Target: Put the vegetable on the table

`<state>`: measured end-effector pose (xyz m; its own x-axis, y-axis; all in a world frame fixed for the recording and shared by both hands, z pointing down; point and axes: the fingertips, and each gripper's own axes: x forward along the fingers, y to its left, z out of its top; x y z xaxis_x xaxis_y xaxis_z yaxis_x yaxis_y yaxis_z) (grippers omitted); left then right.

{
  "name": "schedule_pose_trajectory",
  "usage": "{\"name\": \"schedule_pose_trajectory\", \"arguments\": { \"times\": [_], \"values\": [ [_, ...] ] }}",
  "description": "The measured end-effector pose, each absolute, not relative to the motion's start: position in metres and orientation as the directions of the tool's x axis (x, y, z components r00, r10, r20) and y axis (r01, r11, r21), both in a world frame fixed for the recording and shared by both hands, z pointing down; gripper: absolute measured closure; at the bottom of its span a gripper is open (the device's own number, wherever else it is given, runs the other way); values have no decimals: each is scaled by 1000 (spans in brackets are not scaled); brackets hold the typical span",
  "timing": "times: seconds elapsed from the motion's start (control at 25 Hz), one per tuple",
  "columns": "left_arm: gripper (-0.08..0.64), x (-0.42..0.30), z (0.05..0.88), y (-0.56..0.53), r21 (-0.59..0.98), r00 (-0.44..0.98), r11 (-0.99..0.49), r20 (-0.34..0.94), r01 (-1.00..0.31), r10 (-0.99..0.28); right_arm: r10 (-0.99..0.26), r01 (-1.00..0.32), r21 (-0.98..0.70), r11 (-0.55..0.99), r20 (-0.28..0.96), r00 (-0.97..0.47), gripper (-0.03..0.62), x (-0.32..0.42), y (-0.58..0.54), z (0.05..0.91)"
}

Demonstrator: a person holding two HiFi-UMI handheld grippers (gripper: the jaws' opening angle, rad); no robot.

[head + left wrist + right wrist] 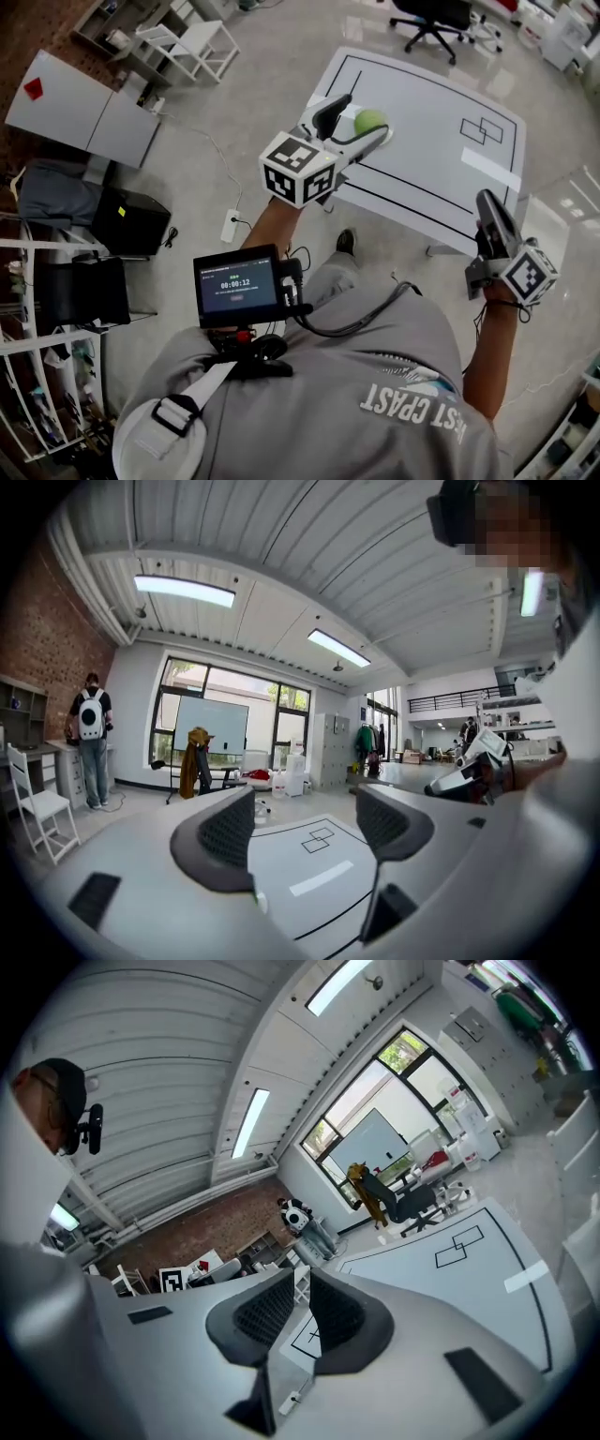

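Vegetable: a round green vegetable (370, 120) lies on the white table (441, 178), upper middle of the head view, close to the table's near left edge.
Left gripper: the left gripper (309, 832) has its jaws wide apart. Its own view shows only the table top through the gap, nothing held. In the head view the vegetable shows between the jaws, but it looks to lie below them.
Right gripper: the right gripper (302, 1274), lower right of the head view, is off the table's edge, jaws narrow with just a slit, empty.
Stage: the placing looks done.
Risk: being round and near the edge, the vegetable could roll off if it is not settled or the table gets bumped.
Cause: a jaw dipping back down could nudge it.
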<state>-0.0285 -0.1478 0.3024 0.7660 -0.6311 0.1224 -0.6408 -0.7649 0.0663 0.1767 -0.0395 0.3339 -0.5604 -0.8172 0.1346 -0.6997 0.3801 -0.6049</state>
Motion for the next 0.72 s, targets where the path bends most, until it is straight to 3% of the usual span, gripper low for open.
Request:
{"name": "schedule_pose_trajectory", "arguments": {
  "times": [0.28, 0.36, 0.72],
  "values": [
    [451, 27, 273, -44, -79, 746, -745, 21, -663, -666, -811, -678, -598, 428, 77, -580, 547, 235, 42, 326],
    [546, 26, 259, -16, -79, 745, -743, 2, -665, -667, -792, -688, -553, 470, 79, -605, 586, 227, 63, 319],
    [552, -28, 222, 78, -70, 751, -749, -1, -659, -660, -724, -657, -476, 585, 58, -687, 586, 158, 135, 292]
  ]
}}
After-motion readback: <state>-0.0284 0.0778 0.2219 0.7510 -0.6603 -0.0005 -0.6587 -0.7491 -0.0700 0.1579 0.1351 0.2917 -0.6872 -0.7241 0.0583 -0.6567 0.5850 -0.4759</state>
